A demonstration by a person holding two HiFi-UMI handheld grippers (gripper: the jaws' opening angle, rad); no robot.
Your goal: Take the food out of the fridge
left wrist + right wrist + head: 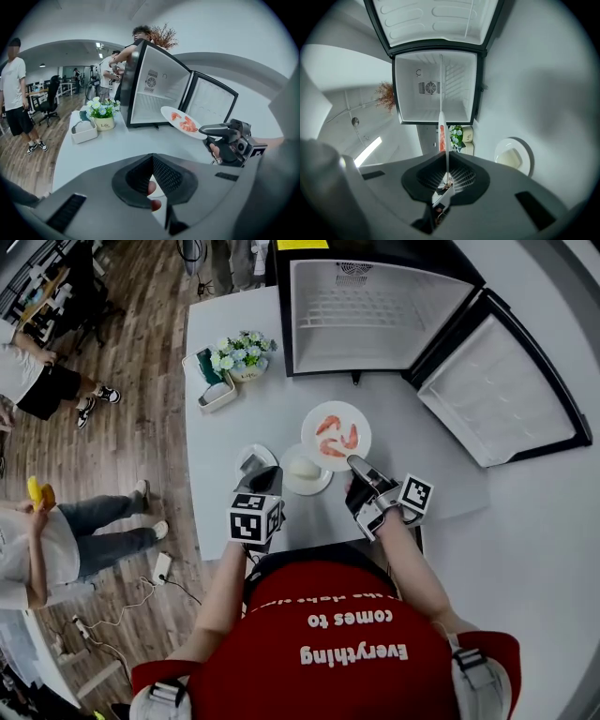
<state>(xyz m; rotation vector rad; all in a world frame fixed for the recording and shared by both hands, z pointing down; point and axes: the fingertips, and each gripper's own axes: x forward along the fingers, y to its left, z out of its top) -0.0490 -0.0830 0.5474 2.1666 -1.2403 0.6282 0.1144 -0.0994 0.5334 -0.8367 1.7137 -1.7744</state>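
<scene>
The small black fridge stands open on the white table; its inside is empty. My right gripper is shut on the rim of a white plate of shrimp and holds it level above the table in front of the fridge. In the right gripper view that plate runs edge-on out of my right gripper. A plate with a white bun lies on the table beside it. My left gripper hovers over a small white plate, jaw tips together, nothing seen held.
A pot of white flowers and a white box stand at the table's back left. The fridge door swings out to the right. People stand on the wooden floor to the left.
</scene>
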